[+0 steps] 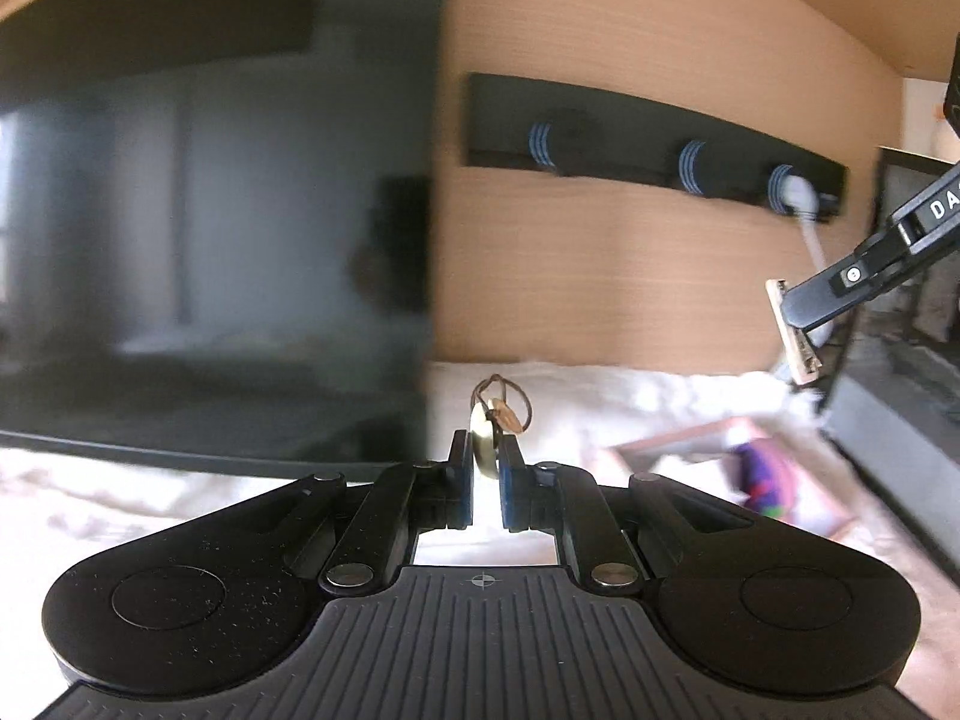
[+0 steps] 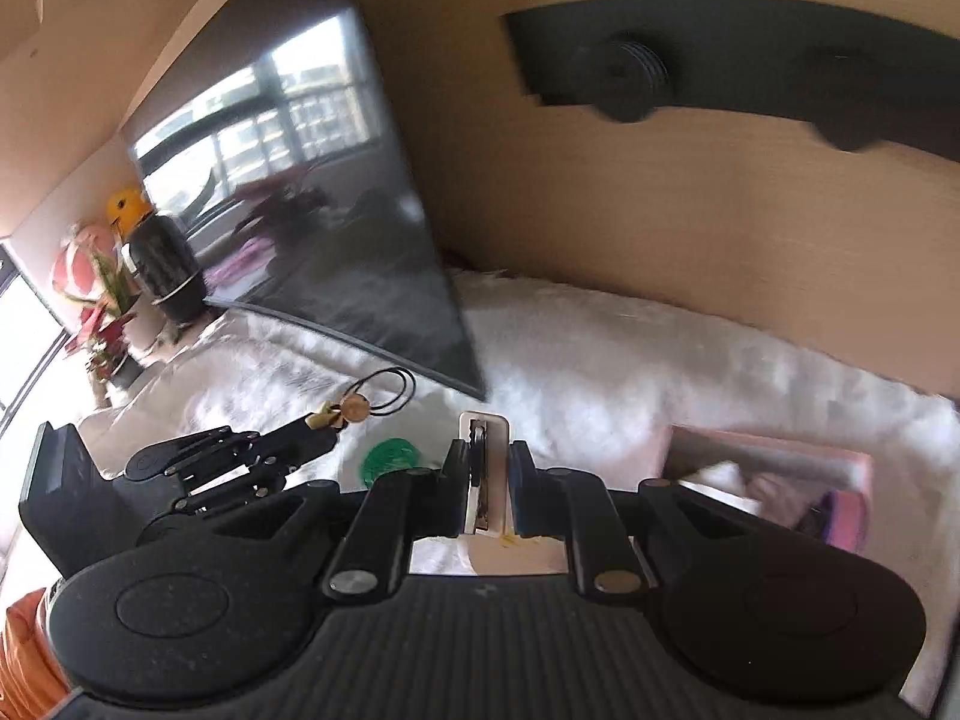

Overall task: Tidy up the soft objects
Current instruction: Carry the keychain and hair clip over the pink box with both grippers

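Note:
My left gripper [image 1: 486, 456] is shut on a small pale charm with a brown cord loop [image 1: 489, 432], held above the white furry cover [image 1: 570, 390]. It also shows in the right wrist view [image 2: 327, 420], with the charm [image 2: 354, 405] at its tips. My right gripper [image 2: 486, 462] is shut on a flat cream and metal clip-like item [image 2: 480, 468]. That item also shows in the left wrist view [image 1: 792, 333] at the right, held in the air. A pink open box [image 2: 774, 486] with soft items inside lies on the cover to the right.
A large dark TV screen [image 1: 210, 210] stands on the left against a wooden wall [image 1: 600, 276]. A black wall rail with round pegs [image 1: 654, 147] hangs higher up. A dark vase [image 2: 165, 267] and red flowers [image 2: 102, 330] stand far left. A green round thing [image 2: 390, 459] lies on the cover.

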The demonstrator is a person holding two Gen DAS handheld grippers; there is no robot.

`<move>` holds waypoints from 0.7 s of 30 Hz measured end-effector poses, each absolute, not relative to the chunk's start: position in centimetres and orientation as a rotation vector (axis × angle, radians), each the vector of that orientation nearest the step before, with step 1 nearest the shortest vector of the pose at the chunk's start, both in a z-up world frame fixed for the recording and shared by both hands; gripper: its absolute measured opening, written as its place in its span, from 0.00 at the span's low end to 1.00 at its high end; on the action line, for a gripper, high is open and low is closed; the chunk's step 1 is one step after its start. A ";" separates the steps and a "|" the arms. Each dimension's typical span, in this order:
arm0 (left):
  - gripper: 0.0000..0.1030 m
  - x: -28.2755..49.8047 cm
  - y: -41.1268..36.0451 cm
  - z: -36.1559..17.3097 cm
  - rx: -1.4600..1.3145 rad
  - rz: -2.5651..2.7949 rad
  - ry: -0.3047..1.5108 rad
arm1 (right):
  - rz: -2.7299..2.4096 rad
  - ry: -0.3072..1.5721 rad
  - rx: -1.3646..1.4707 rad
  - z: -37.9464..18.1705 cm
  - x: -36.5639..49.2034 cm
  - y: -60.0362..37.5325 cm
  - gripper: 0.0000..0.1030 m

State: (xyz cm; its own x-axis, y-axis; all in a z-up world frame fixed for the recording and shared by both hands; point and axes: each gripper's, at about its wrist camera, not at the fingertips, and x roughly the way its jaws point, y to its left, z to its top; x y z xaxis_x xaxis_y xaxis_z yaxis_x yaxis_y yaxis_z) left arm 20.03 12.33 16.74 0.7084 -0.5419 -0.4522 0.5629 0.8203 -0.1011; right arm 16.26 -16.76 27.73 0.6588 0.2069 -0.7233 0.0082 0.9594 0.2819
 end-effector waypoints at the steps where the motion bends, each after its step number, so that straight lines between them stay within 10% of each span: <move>1: 0.10 19.9 11.2 16.7 0.041 -0.641 0.494 | 0.096 0.839 0.272 27.8 15.3 -17.5 0.13; 21: 0.11 19.6 -7.1 9.7 0.054 -0.919 0.773 | -0.107 0.866 0.395 17.9 9.0 -30.1 0.13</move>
